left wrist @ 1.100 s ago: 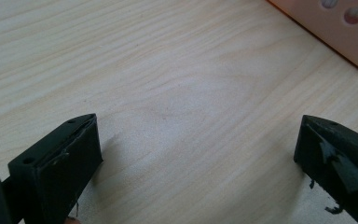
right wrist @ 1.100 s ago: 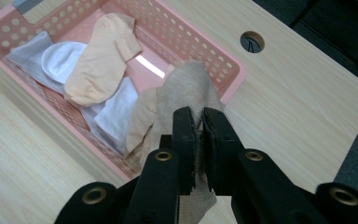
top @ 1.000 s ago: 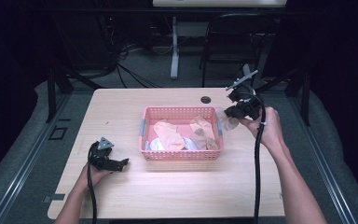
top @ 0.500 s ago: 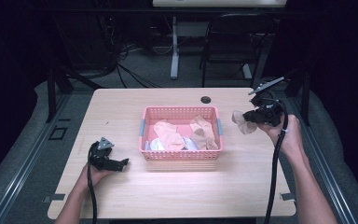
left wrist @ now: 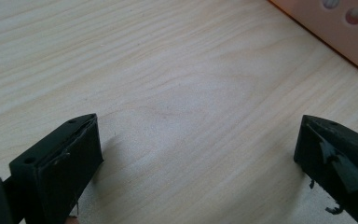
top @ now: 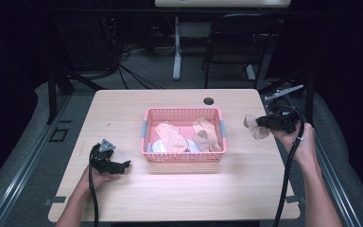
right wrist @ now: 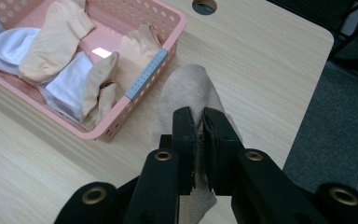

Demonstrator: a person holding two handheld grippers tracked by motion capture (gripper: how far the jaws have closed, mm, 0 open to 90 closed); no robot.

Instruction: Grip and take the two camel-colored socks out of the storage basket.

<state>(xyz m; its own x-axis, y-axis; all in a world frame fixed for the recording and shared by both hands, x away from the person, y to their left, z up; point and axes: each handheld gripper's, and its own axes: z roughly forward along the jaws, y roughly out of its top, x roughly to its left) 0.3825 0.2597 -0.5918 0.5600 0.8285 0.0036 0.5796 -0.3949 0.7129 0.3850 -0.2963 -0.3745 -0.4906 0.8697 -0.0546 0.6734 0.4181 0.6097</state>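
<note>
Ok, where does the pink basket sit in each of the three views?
High view: pink basket at the table's centre, holding socks.
Left gripper view: just its corner at the upper right, beyond the open jaws.
Right gripper view: upper left, left of the beige sock clamped in the right hand-held gripper.
Shared landmark: the light wooden table under it.

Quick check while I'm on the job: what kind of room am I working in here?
Most likely a lab or recording workspace, not a home. A bare wooden table stands in a dark room, cables run across the grey floor behind it, and an office chair and a desk leg stand beyond. The pink basket of socks looks like a staged exercise.
</note>
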